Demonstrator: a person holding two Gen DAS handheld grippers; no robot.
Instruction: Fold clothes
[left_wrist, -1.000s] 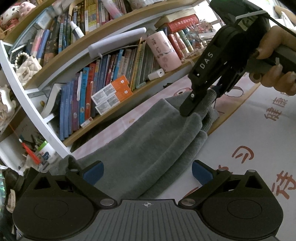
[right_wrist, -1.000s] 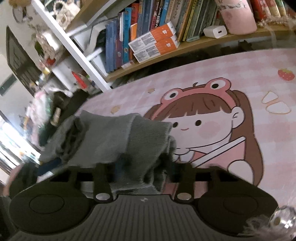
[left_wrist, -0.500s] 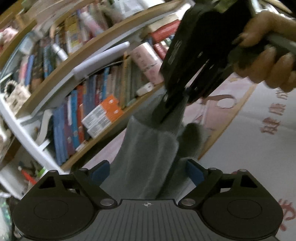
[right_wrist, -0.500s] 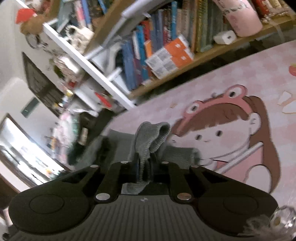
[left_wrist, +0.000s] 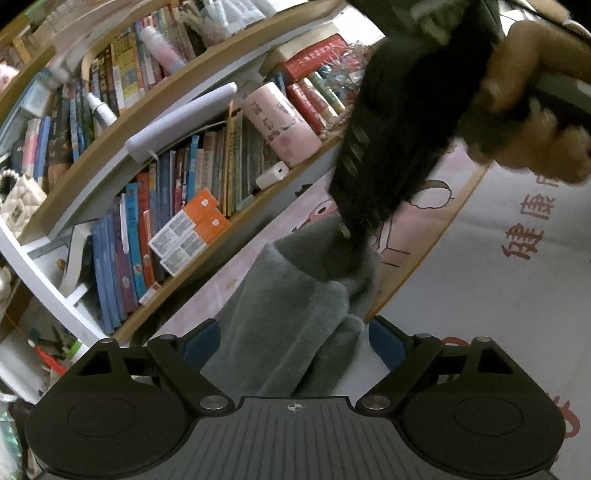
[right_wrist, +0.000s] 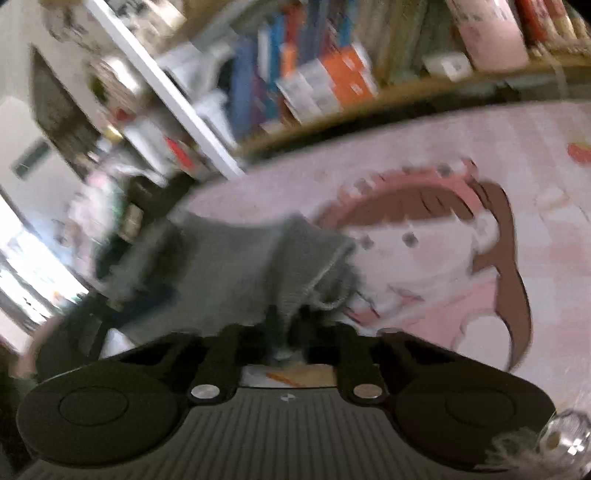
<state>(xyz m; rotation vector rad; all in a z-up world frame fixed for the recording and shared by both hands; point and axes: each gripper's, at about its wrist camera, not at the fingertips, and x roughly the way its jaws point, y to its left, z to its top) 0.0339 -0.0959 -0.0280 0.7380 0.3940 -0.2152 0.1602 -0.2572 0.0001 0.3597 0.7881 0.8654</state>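
A grey knitted garment (left_wrist: 288, 314) lies bunched lengthwise on the pink cartoon mat (right_wrist: 443, 258). Its near end runs between the blue pads (left_wrist: 386, 341) of my left gripper (left_wrist: 293, 339). Those jaws are closing around the cloth, and I see no pad pressing on it. At the garment's far end my right gripper (left_wrist: 347, 254), held by a person's hand (left_wrist: 524, 122), comes down from the upper right. In the blurred right wrist view the right gripper (right_wrist: 286, 343) is shut on a raised fold of the grey garment (right_wrist: 240, 266).
A curved wooden bookshelf (left_wrist: 177, 192) full of books runs along the far side of the mat. On it stand a pink cylinder (left_wrist: 284, 125), a white charger (left_wrist: 271, 175) and orange-and-white boxes (left_wrist: 192, 229). A white cloth with red characters (left_wrist: 498, 277) covers the surface at right.
The right gripper has shut on the garment's far end and pulled it into a narrow fold. The left jaws have narrowed around the near end, and the right gripper now looms closer.
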